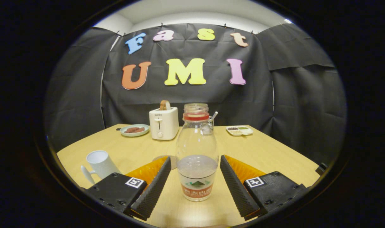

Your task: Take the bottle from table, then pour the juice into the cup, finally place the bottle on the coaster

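Gripper [195, 177] is sitting wide open w/ bottle [197, 152] standing upright between the fingers, gaps both sides, neither pad touching. Bottle is uncapped, approx. a third full, so it's being straddled low on the body, prob. for a steady lift w/o slosh. White cup [100, 163] is waiting left of the fingers, near enough for the pour. Coaster [162, 157] is peeking out just behind bottle. Toaster [163, 123] and plate [134, 130] are sitting well back on table [268, 152]. Step: grasp not yet closed.
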{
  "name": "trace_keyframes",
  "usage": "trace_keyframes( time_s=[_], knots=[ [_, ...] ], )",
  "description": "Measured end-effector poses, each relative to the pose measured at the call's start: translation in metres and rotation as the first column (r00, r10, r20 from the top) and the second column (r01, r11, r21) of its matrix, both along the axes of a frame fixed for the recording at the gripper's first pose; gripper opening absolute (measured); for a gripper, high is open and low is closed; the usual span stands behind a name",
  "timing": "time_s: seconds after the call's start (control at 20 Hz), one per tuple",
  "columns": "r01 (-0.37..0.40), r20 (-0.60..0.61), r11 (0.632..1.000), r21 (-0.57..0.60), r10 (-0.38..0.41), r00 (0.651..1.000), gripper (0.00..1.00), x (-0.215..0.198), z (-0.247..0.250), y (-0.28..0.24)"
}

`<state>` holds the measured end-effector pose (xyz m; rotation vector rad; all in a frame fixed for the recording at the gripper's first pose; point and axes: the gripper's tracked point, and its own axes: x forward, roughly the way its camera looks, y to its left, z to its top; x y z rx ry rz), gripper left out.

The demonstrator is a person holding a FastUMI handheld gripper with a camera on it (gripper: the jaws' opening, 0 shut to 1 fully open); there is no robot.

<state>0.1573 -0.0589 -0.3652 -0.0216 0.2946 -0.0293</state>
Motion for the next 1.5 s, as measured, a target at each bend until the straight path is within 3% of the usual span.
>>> trace_keyframes(
  time_s=[0.2,0.55,0.65,0.8,1.0,1.25,1.5],
  knots=[
    [0.015,-0.040,0.999,-0.033,-0.016,0.999,1.00,0.007,-0.018,-0.007],
    [0.011,-0.040,0.999,0.030,-0.010,0.999,1.00,0.016,-0.022,-0.011],
    [0.000,-0.031,0.999,0.032,0.001,1.000,0.96,0.015,-0.022,-0.009],
    [-0.005,-0.029,1.000,-0.001,0.005,1.000,0.82,0.012,-0.022,-0.011],
    [0.007,-0.033,0.999,-0.033,-0.008,0.999,0.80,0.008,-0.004,-0.017],
    [-0.018,-0.034,0.991,-0.135,0.013,0.999,0.80,0.003,0.028,-0.010],
    [-0.071,-0.064,0.952,-0.297,0.054,0.996,0.80,0.008,0.055,-0.002]
  ],
)
